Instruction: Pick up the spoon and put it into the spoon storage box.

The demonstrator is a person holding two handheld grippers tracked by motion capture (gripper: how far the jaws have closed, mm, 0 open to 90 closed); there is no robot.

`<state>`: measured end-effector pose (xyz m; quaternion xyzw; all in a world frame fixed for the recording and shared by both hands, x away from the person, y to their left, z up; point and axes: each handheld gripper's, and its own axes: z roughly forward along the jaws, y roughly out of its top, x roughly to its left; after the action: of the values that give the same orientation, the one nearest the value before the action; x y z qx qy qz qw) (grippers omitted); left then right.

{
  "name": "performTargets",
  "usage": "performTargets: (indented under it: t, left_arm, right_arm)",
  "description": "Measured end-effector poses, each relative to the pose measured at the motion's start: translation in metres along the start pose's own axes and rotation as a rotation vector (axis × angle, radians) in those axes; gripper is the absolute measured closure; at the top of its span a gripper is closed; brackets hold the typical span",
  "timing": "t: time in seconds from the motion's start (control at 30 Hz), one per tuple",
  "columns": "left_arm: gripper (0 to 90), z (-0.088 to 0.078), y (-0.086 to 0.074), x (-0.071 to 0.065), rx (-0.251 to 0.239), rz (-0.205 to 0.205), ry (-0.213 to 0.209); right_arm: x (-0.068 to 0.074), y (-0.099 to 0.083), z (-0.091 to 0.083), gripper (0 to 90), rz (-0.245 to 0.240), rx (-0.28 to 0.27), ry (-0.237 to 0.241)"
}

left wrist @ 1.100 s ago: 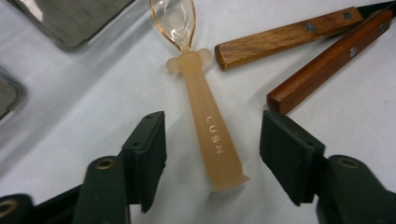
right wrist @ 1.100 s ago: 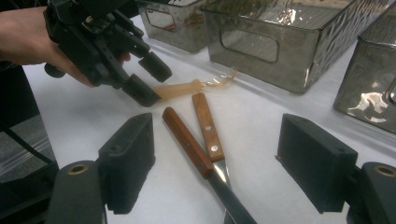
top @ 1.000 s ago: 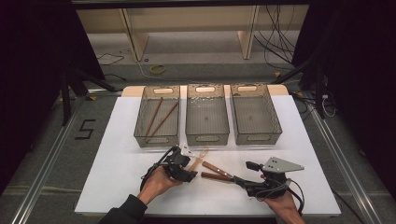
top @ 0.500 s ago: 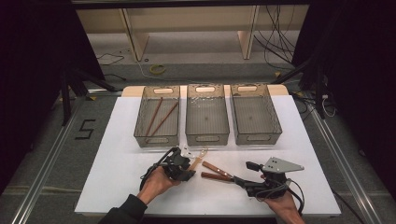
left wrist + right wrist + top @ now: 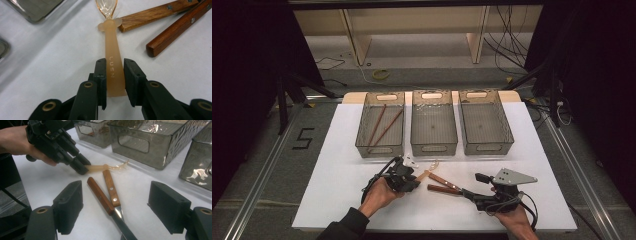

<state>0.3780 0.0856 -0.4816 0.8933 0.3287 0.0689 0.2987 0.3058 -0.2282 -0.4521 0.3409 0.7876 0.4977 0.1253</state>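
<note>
A translucent peach plastic utensil (image 5: 111, 42) lies on the white table, its handle pointing toward me. My left gripper (image 5: 115, 62) has just been closing on that handle, and both pads (image 5: 101, 72) now press its sides; it also shows in the high view (image 5: 412, 181) and in the right gripper view (image 5: 81, 168). Two wooden-handled knives (image 5: 100, 195) (image 5: 110, 186) lie crossed just right of the utensil (image 5: 424, 173). My right gripper (image 5: 116, 192) stands wide open over the knives' blade ends, its pads clear of them; in the high view it sits front right (image 5: 469, 192).
Three clear bins stand in a row behind: the left bin (image 5: 381, 150) holds brown chopsticks, the middle bin (image 5: 434, 148) and right bin (image 5: 486, 146) look bare. White table surface (image 5: 337, 190) spreads around both hands.
The left gripper's jaws look slightly narrower around the utensil's handle. Both hands stay where they were.
</note>
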Motion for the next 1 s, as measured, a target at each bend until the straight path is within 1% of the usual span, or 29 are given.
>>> performTargets:
  t: [0.13, 0.2, 0.37, 0.43, 0.47, 0.57, 0.8, 0.83, 1.0]
  left_arm:
    - [73.3, 0.000, -0.001, 0.003, -0.015, -0.002, -0.005]
    - [73.4, -0.001, -0.001, 0.005, -0.021, 0.001, 0.003]
    - [73.5, -0.007, 0.000, 0.009, -0.050, -0.010, -0.002]
    - [73.5, -0.009, 0.001, 0.009, -0.062, -0.008, -0.005]
    - [73.5, -0.011, 0.002, 0.009, -0.072, -0.015, -0.008]
    - [73.5, -0.016, 0.004, 0.010, -0.088, -0.010, -0.023]
    - [73.5, -0.029, 0.010, 0.009, -0.129, 0.003, -0.037]
    - [73.5, -0.031, 0.011, 0.009, -0.136, 0.000, -0.040]
    - [73.5, -0.037, 0.016, 0.012, -0.161, 0.000, -0.036]
  right_arm:
    - [0.000, 0.000, 0.000, 28.3, 0.002, 0.000, 0.000]
    - [0.000, 0.000, -0.001, 28.3, 0.001, -0.001, 0.001]
    - [-0.001, 0.000, -0.001, 28.3, 0.001, -0.003, 0.001]
    - [-0.001, 0.000, -0.001, 28.3, 0.001, -0.001, 0.001]
    - [0.000, 0.000, -0.001, 28.3, 0.001, -0.001, 0.001]
    - [-0.001, 0.000, -0.001, 28.3, 0.001, -0.002, 0.001]
    - [-0.001, 0.000, 0.000, 28.3, 0.001, -0.001, 0.000]
    - [-0.001, 0.000, 0.000, 28.3, 0.003, 0.000, 0.001]
    - [-0.001, 0.000, 0.000, 28.3, 0.002, 0.000, -0.001]
